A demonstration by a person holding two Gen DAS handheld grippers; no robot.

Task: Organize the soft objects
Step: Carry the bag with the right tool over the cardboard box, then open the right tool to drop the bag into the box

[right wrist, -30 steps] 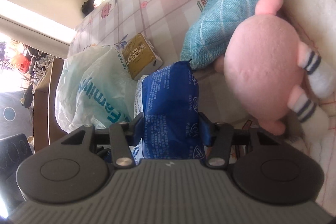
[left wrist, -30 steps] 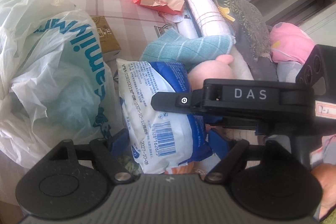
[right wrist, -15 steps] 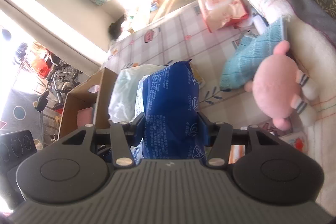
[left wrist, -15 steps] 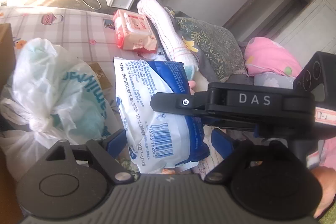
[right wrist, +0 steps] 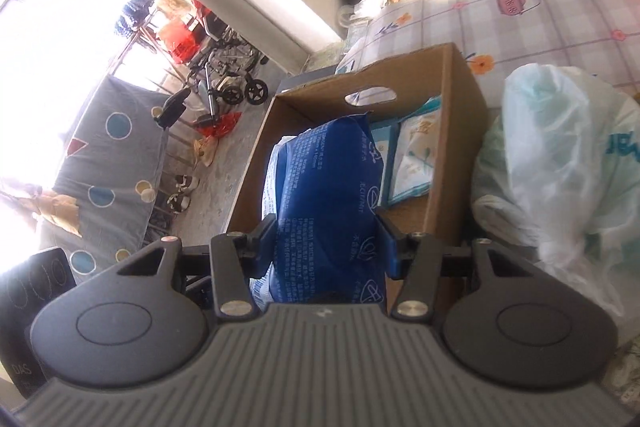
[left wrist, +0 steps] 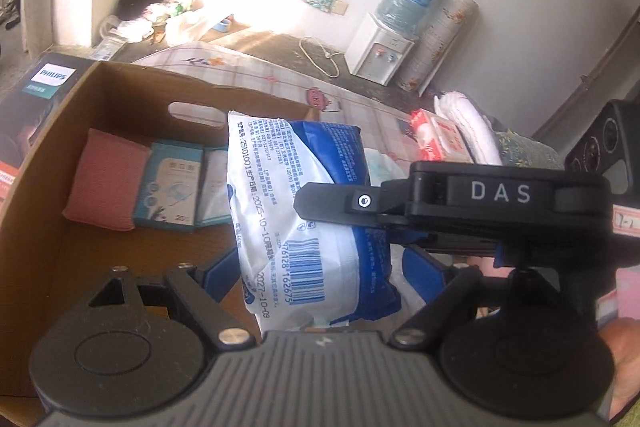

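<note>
Blue-and-white soft pack [left wrist: 308, 215]: held in the air over the open cardboard box [left wrist: 120, 95], which sits at the edge of the bed [right wrist: 560, 11].

Change over the last second: the pack was down on the bed among the teal cloth and the pink plush toy, beside the white plastic bag [right wrist: 560, 163]. It has since been lifted and carried sideways. Both wrist views now look down into the box, and the cloth and toy are out of frame.

Right tongs [right wrist: 326, 243]: clenched on the pack, blue pads pressing both of its sides. Grip looks the same across the three pictures.

Left tongs [left wrist: 320, 271]: released. The blue fingers [left wrist: 220, 273] stand clear on either side of the pack's lower end, with a gap showing at each. They bracketed it more closely a second ago and have since spread a little. Judgement: the right tongs alone carry the pack.

Box contents: a pink sponge-like pad [left wrist: 104, 183] against the far-left wall, and two flat teal packets [left wrist: 170, 183] next to it. The box floor near the front is bare cardboard.

Meaning for the task: pick-up and transfer look done, placement is not. The pack has yet to be lowered in and let go. Likely spot is the bare floor in front of the packets.

Risk: the pack is limp and overhangs the tongs, so its free end may catch on the near box wall.
</note>
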